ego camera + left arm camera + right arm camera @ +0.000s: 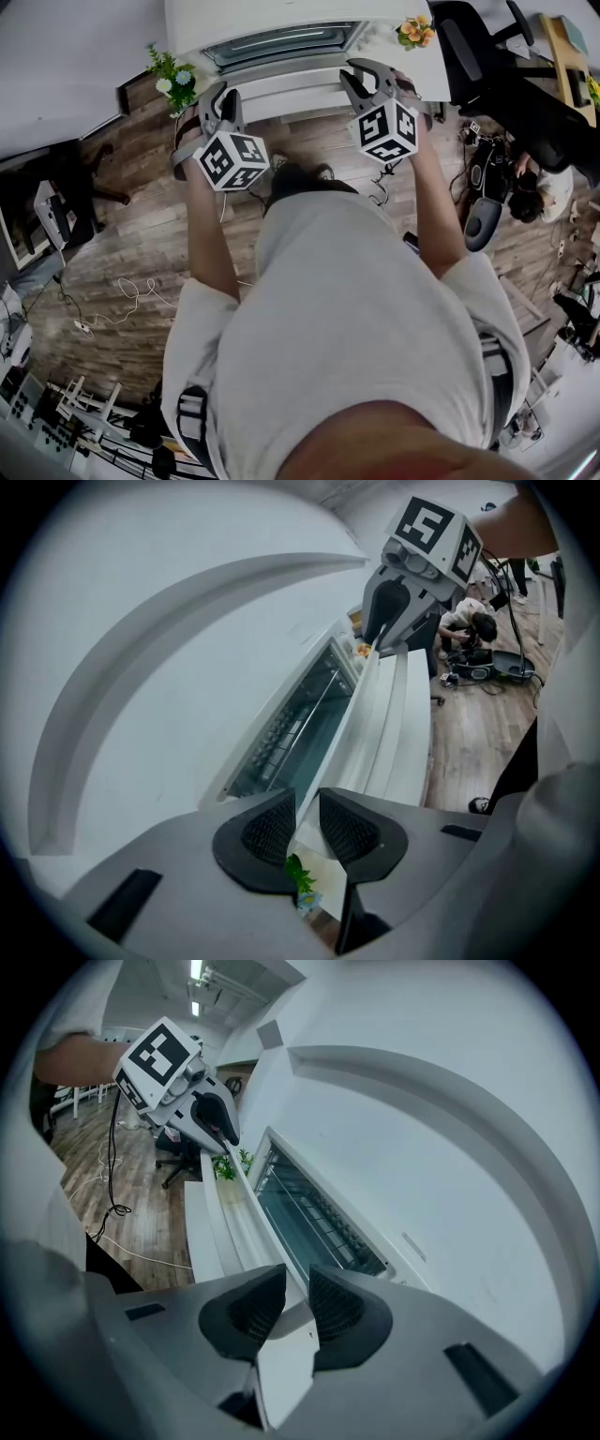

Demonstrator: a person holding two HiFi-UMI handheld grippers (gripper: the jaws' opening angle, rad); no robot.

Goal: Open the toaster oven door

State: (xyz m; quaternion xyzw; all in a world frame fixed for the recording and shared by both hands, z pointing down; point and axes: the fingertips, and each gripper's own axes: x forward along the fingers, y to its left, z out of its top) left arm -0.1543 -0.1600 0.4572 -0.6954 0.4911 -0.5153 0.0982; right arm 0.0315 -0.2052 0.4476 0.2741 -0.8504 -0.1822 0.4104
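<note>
The white toaster oven [202, 23] stands on a white counter in front of me, its glass door [281, 42] shut or nearly so. A long white handle [286, 82] runs along the door's near edge. My left gripper [223, 96] is at the handle's left end; in the left gripper view its jaws [307, 822] are shut on the handle [375, 714], beside the glass [300, 733]. My right gripper [364, 77] holds the right end, its pads [330, 1305] pressing the handle [225, 1213], its jaws [297, 1302] shut.
A green plant with white flowers [173, 80] stands left of the oven, orange flowers [415, 31] to its right. A black office chair [487, 56] and a crouching person [539, 192] are at the right. Cables [122, 300] lie on the wooden floor.
</note>
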